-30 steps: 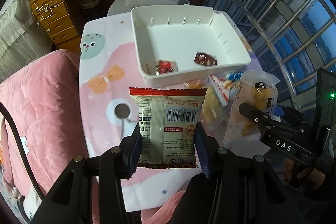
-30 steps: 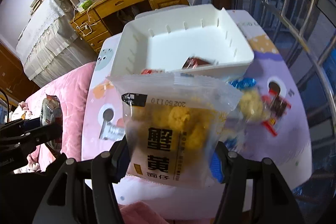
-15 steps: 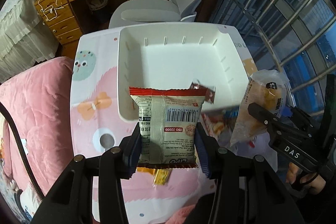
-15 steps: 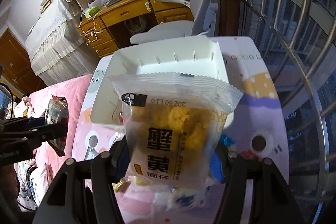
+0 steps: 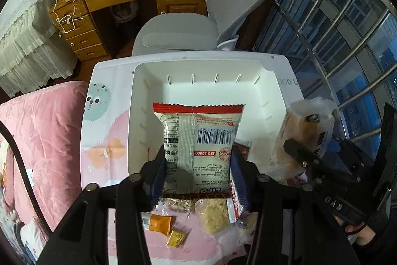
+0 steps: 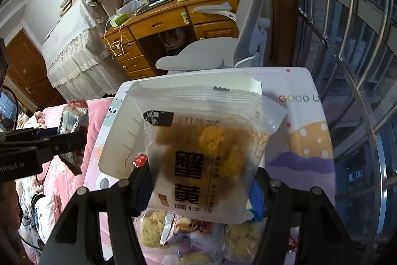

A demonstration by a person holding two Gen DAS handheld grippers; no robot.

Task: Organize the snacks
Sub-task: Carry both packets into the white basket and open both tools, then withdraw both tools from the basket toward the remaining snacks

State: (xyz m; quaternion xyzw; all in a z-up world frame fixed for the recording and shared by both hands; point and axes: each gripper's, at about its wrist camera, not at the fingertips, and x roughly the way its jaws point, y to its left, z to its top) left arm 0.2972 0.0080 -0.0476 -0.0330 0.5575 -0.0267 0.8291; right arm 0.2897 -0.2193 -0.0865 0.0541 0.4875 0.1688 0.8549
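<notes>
left gripper [image 5: 198, 173] clamps red-edged packet [image 5: 198, 138] upright, directly over white bin [image 5: 153, 81] — nearer arm for the drop | right gripper [image 6: 201, 188] grips clear yellow-snack bag [image 6: 206, 150] — above bin's right wall

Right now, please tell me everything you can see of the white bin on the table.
The white bin is a rectangular open-top tub, seemingly plastic, with thin slots along its inner walls and a notched far right corner. It stands upright on the patterned tablecloth. A small red-wrapped snack lies inside near the front. Both held packets hide much of its floor; nothing visibly touches its rim.
</notes>
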